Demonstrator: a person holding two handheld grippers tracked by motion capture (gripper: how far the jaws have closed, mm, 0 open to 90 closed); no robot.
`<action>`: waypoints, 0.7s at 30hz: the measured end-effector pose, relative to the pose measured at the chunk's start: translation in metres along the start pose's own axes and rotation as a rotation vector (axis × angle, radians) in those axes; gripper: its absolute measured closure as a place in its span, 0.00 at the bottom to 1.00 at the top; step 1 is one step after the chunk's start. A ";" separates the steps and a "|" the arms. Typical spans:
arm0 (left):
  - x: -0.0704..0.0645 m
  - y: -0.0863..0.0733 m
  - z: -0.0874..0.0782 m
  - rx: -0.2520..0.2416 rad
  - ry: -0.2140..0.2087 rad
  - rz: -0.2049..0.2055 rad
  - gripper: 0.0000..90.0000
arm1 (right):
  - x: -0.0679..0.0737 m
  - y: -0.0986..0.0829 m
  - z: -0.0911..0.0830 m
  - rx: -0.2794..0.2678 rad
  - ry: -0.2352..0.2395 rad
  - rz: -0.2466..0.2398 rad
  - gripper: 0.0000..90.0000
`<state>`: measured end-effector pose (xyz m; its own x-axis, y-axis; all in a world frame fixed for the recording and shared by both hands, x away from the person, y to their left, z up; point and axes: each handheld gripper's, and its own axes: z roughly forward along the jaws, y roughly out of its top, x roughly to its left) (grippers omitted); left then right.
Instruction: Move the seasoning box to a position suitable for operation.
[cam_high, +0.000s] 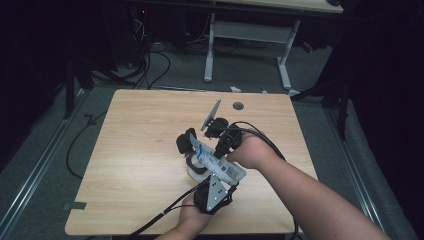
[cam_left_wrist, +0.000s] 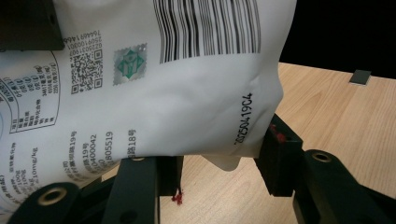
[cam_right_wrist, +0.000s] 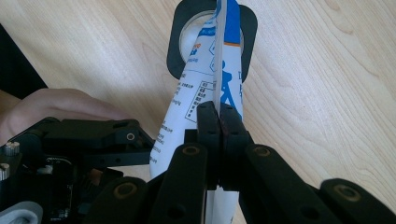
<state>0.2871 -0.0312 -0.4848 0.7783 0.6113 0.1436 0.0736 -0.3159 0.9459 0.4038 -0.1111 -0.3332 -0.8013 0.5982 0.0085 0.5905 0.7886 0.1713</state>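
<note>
- You have one white printed pouch (cam_high: 216, 162) held up over the middle of the wooden table (cam_high: 130, 150), slanting from far left down to near right.
- Your right gripper (cam_right_wrist: 219, 116) has its jaws pressed together on the pouch's thin sealed edge.
- Your left gripper (cam_left_wrist: 219, 163) has its jaws spread either side of the pouch's lower corner; whether they grip it, you cannot tell.
- Directly beneath sits one round white container in a black holder (cam_right_wrist: 177, 42), with the pouch's far end at its opening.
- My guess is you are emptying the pouch into the container; nothing shows how much is out.
- Count: one pouch, one container, two grippers.
</note>
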 end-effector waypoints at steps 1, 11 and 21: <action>0.000 0.000 0.000 0.000 0.000 0.000 0.63 | 0.000 0.000 0.000 -0.002 0.001 -0.001 0.99; 0.000 0.001 -0.001 -0.002 0.001 0.000 0.63 | 0.001 0.001 0.000 -0.003 0.003 -0.002 0.99; 0.000 0.001 -0.001 -0.006 0.002 0.001 0.63 | 0.001 0.001 0.000 -0.005 0.000 -0.005 0.99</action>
<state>0.2869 -0.0308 -0.4839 0.7768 0.6129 0.1448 0.0695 -0.3120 0.9475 0.4035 -0.1098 -0.3326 -0.8045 0.5938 0.0078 0.5856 0.7911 0.1767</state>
